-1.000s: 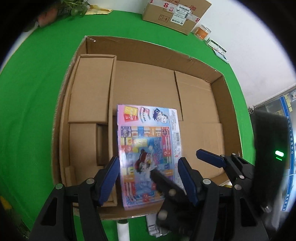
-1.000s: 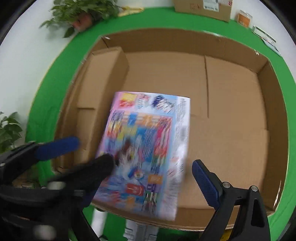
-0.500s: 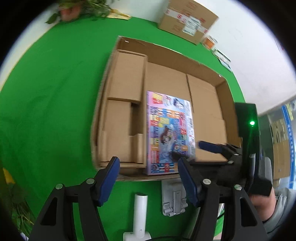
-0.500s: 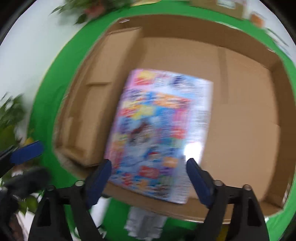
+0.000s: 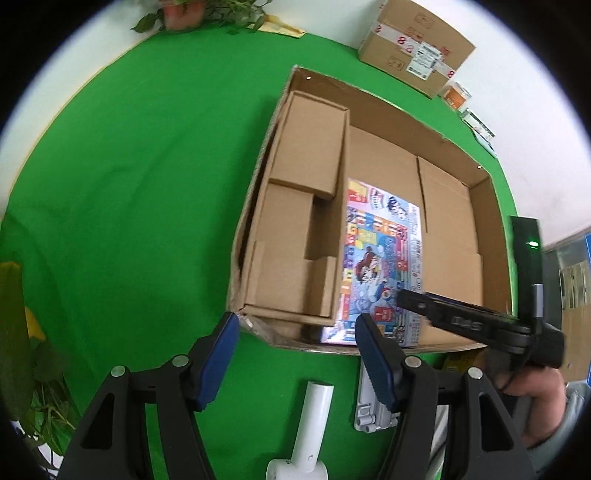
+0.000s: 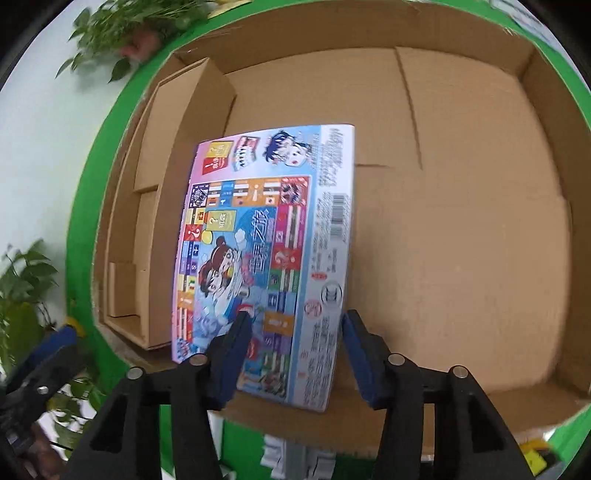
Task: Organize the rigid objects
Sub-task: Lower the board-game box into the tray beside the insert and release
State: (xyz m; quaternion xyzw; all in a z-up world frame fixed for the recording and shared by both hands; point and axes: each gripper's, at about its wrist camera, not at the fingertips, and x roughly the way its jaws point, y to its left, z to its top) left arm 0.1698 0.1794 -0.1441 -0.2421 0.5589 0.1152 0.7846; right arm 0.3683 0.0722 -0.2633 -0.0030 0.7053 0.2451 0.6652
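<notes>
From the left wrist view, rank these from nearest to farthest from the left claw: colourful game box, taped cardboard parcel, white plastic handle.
1. White plastic handle, just below the left claw, on the green cloth.
2. Colourful game box, up and right, inside the open carton.
3. Taped cardboard parcel, far top right, past the carton.

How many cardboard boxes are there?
2. A big open box on the green cloth holds the game box, and a taped box sits far behind. More may be hidden.

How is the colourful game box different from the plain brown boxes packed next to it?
The game box is printed with bright cartoons and a barcode; the brown boxes are bare cardboard. The game box is flat and thin; the brown ones look thicker. Both lie inside the big open carton.
</notes>
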